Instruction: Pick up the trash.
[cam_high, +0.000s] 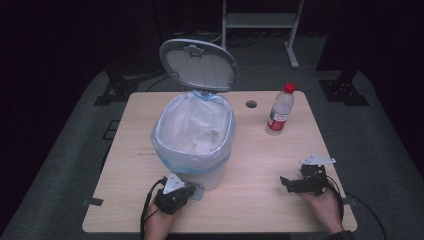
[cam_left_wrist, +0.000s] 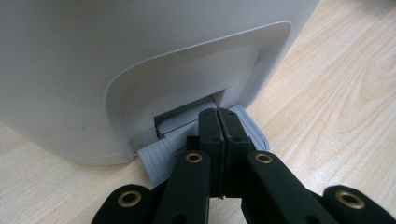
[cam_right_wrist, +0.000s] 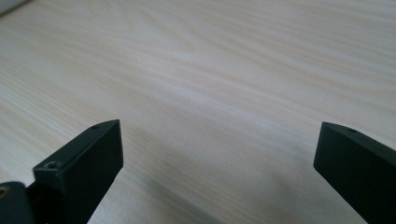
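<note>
High view: pedal bin (cam_high: 197, 150) at centre of the worktop (cam_high: 250, 200), lid (cam_high: 199, 64) tipped up and back, white liner bag (cam_high: 192, 127) folded over the rim. Left tongs (cam_high: 186, 191) at lower left of centre, tips resting on the grey foot pedal (cam_high: 196, 192) at the bin's near base. Right tongs (cam_high: 290, 184) at lower right, well apart from the bin, pointing left across bare wood. Plastic bottle (cam_high: 279, 110) with red cap upright at upper right, nearer the right hand than the left.

Left gripper view: jaws pressed flat together with nothing between, tips down on the ribbed pedal (cam_left_wrist: 159, 158), whose long axis runs out of the recess in the bin wall (cam_left_wrist: 140, 56) toward the camera. Pedal directly beneath and ahead of the tips, something the high view leaves cramped and small.

Right gripper view: jaws standing wide apart, empty, over plain wood grain (cam_right_wrist: 210, 70); no bin or bottle in frame.
</note>
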